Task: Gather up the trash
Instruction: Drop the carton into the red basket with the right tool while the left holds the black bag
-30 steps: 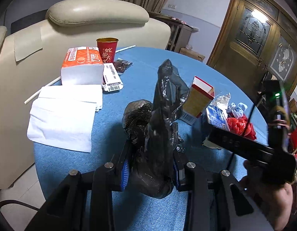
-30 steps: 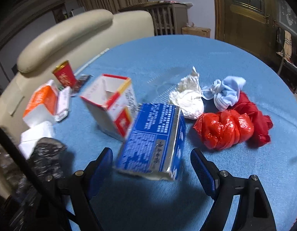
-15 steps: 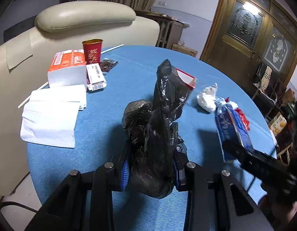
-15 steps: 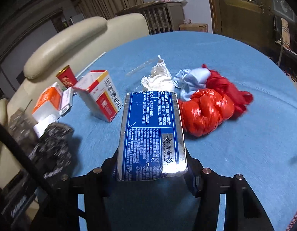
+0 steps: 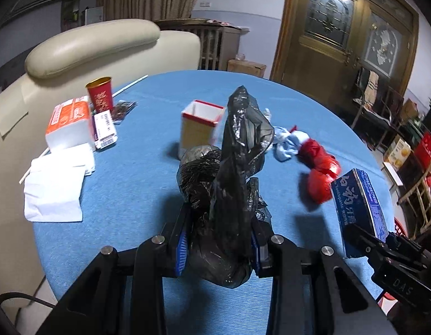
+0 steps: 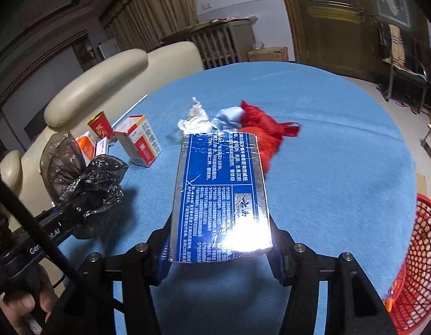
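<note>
Both grippers are loaded: the left gripper [image 5: 219, 247] has its fingers clamped on the crumpled black bag [image 5: 229, 184]; the right gripper [image 6: 219, 248] has just closed its fingers onto the blue box [image 6: 221, 192]; beyond those fingers the red bag [image 6: 264, 131], white wrapper [image 6: 194, 120] and open carton [image 6: 138, 141] lie uncollected on the desk [image 6: 341, 167]; right of them stands a red basket [image 6: 413, 265], probably the bin.
</note>
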